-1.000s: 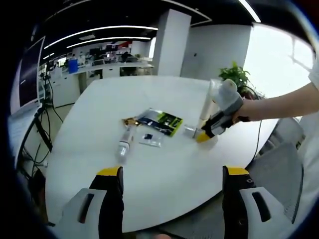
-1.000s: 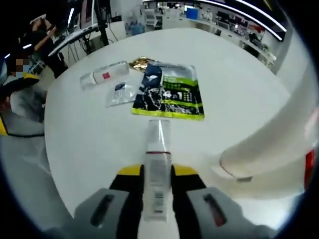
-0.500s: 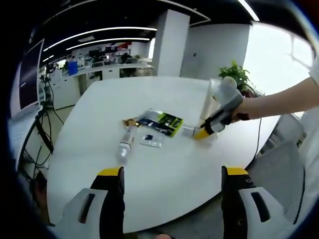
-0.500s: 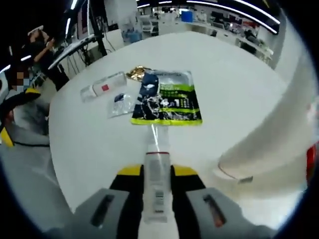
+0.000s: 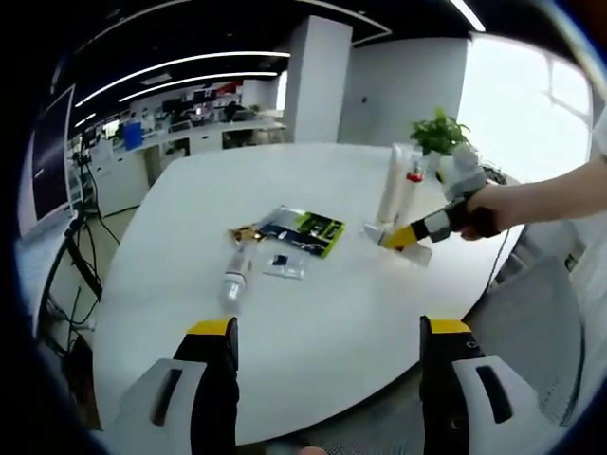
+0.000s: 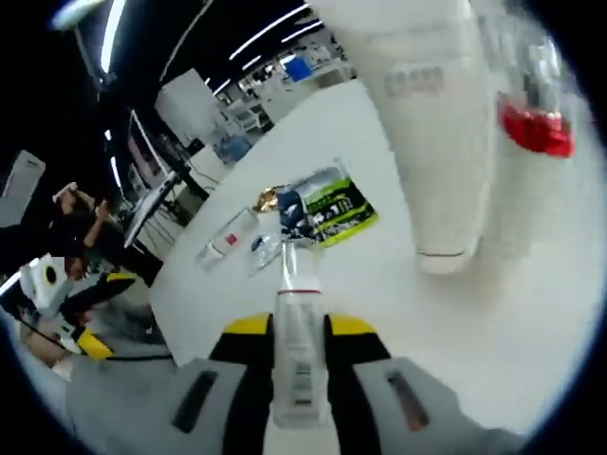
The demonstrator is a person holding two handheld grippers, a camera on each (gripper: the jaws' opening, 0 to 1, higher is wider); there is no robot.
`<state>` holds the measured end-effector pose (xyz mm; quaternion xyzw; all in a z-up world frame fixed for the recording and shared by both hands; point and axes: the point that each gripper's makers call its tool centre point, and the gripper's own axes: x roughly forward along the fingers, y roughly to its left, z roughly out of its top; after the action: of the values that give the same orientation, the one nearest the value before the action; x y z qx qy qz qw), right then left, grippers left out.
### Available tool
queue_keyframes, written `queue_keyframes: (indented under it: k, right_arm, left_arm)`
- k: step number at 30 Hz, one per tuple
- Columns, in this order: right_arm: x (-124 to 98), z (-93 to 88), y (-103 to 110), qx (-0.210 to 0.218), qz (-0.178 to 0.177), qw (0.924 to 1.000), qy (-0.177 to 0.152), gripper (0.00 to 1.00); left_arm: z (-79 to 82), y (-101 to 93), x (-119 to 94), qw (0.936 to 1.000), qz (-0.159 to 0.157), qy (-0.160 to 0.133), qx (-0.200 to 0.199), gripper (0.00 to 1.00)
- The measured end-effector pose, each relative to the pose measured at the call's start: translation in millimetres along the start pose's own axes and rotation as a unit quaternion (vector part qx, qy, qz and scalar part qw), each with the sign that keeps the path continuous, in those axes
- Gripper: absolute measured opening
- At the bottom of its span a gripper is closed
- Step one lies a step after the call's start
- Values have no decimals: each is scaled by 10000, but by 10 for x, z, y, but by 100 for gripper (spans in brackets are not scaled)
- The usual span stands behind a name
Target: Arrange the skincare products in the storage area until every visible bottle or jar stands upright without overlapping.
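My right gripper (image 6: 299,327) is shut on a small clear bottle (image 6: 296,351), which pokes forward between the jaws above the white table (image 6: 455,332). From the left gripper view, that gripper (image 5: 410,235) hovers next to a tall white tube (image 5: 394,185) that stands upright, with a red-capped bottle (image 5: 414,175) behind it. Close up, the white tube (image 6: 432,133) and red-capped bottle (image 6: 536,123) loom ahead. A clear bottle (image 5: 235,275) lies on its side mid-table. My left gripper (image 5: 328,327) is open near the table's front edge, holding nothing.
A green pouch (image 5: 305,230), a small clear sachet (image 5: 285,265) and a gold wrapper (image 5: 245,230) lie flat mid-table. A potted plant (image 5: 438,133) stands beyond the far edge. A chair (image 5: 531,322) sits at the right. A hand (image 5: 493,209) holds the right gripper.
The right gripper has lifted and swung to the right with the small bottle, tilting it up off the table beside the white tube. The left gripper has stayed put.
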<state>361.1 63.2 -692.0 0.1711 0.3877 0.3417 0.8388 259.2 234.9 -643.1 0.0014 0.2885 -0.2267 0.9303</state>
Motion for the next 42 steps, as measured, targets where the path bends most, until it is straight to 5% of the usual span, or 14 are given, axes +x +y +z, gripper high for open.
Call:
queue_keyframes:
  k: [4, 9, 12, 19, 22, 28, 33, 42]
  right_arm:
    - [-151, 71, 239, 720, 516, 9947, -522, 20]
    - [-314, 170, 501, 1095, 1100, 9831, -975, 20]
    - [-439, 255, 650, 1465, 1491, 9690, -1315, 20]
    - [-718, 444, 824, 2294, 2157, 9266, -2058, 20]
    - [-807, 471, 874, 2236, 2302, 9205, -2230, 20]
    - [-929, 485, 1045, 2027, 2659, 9133, -2327, 20]
    - [-988, 457, 1201, 1771, 2956, 9114, -2250, 20]
    - [-1169, 488, 1408, 1572, 3449, 8959, -2319, 20]
  left_arm:
    - [-11, -17, 9, 10000, -33, 34, 55, 76]
    - [26, -58, -6, 9996, -237, -86, -142, 77]
    - [116, -136, -33, 9973, -511, -334, -399, 80]
    - [146, -228, -45, 9947, -796, -264, -592, 80]
    - [214, -263, -64, 9929, -903, -305, -706, 80]
    - [554, -569, -135, 9798, -1562, -582, -1105, 79]
    - [919, -849, -185, 9597, -2214, -931, -1459, 79]
    - [1284, -1112, -218, 9373, -2900, -1037, -1631, 74]
